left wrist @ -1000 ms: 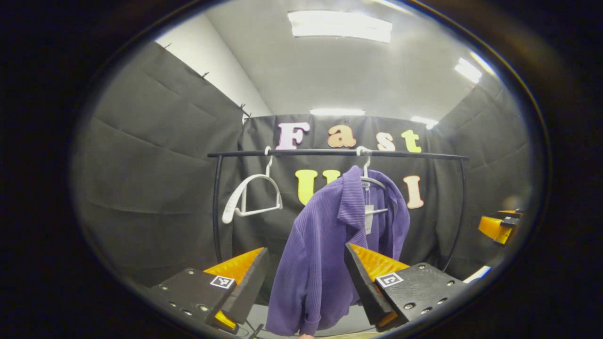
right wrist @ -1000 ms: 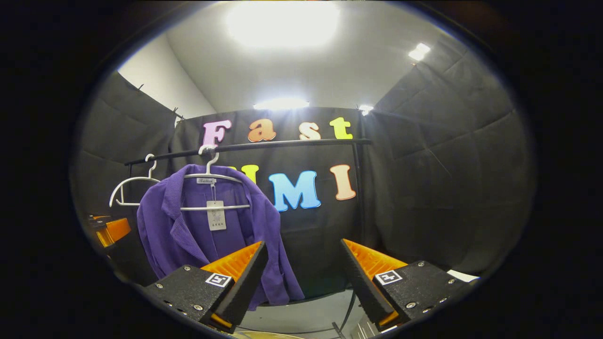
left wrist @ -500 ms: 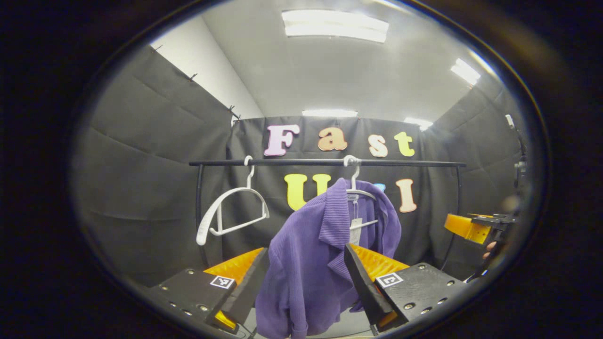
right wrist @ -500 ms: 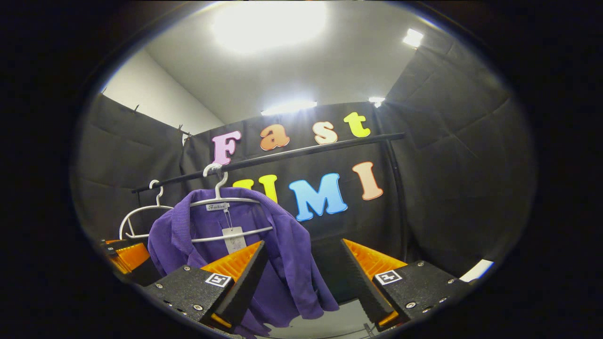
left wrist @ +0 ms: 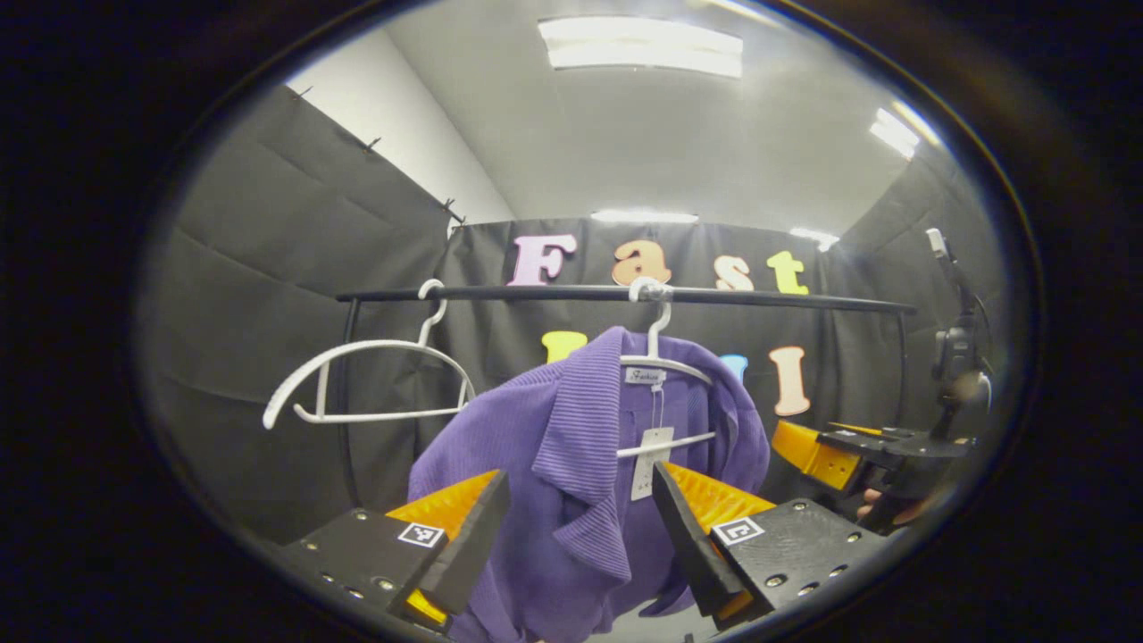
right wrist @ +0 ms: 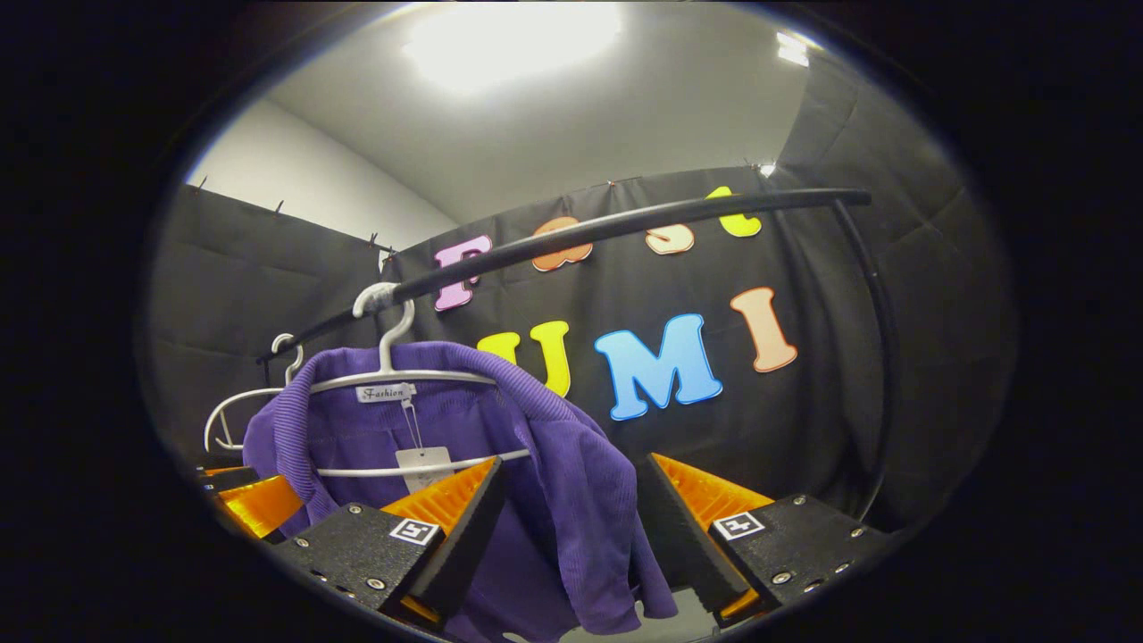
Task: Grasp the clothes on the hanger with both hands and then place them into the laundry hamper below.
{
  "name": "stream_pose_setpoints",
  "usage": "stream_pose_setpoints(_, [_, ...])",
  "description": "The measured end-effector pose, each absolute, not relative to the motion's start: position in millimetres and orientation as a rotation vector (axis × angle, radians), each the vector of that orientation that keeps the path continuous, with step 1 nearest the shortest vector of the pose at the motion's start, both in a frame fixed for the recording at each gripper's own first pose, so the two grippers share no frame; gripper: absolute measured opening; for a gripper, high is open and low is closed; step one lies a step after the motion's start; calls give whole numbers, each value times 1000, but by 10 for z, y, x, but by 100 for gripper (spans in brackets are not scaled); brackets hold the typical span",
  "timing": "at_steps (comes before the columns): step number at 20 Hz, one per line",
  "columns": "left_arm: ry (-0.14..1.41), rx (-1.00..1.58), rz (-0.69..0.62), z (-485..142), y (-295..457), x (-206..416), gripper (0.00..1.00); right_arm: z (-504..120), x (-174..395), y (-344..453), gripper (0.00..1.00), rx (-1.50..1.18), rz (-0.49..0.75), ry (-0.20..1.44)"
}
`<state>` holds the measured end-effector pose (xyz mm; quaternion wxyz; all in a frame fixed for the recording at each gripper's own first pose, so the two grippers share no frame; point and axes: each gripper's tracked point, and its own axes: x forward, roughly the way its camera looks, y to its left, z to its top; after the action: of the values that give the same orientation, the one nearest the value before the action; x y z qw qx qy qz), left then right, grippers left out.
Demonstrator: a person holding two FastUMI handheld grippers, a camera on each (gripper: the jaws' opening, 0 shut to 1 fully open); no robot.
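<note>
A purple ribbed jacket (left wrist: pixel 571 464) (right wrist: pixel 571 500) hangs on a white hanger (left wrist: pixel 665 366) (right wrist: pixel 402 379) from a black rail (left wrist: pixel 625 293) (right wrist: pixel 625 223). A paper tag (left wrist: pixel 645 460) dangles inside its collar. My left gripper (left wrist: pixel 580 527) is open, with the jacket's left shoulder and collar between its fingers, not pinched. My right gripper (right wrist: pixel 571 527) is open too, and the jacket's right shoulder and sleeve hang between its fingers. In the left gripper view the right gripper (left wrist: pixel 857 446) and a hand sit at the right edge. The left gripper (right wrist: pixel 250 500) peeks in at the left of the right gripper view.
An empty white hanger (left wrist: pixel 357 384) (right wrist: pixel 237 420) hangs on the same rail to the left of the jacket. The rail's upright posts (left wrist: pixel 344 402) (right wrist: pixel 880 357) stand at both ends. Black cloth walls close the booth behind and at the sides.
Both grippers have moved in toward the jacket, which now looms larger, with its shoulders between the open fingers. The right gripper has swung left and come nearer to the left one.
</note>
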<state>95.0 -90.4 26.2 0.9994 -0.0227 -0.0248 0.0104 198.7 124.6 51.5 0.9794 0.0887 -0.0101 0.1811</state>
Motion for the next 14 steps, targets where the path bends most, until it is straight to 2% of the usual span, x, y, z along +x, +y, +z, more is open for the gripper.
stream_pose_setpoints(7, [-15,13,148,-105,-896,1271,93,-12,2457,1462,95,201,410,73])
stream_pose_setpoints(8, [-11,19,160,-136,-896,1302,98,-47,2507,1498,95,206,415,77])
stream_pose_setpoints(9, [-9,26,171,-166,-891,1332,93,-90,2547,1525,95,207,418,82])
stream_pose_setpoints(11, [-11,42,199,-213,-872,1351,93,-229,2617,1563,95,201,418,104])
stream_pose_setpoints(12, [-13,44,211,-227,-849,1362,98,-309,2650,1553,95,198,408,116])
stream_pose_setpoints(13, [-20,42,218,-238,-846,1381,93,-383,2679,1548,95,199,397,128])
stream_pose_setpoints(14, [-22,41,228,-268,-843,1383,93,-449,2702,1553,95,203,389,140])
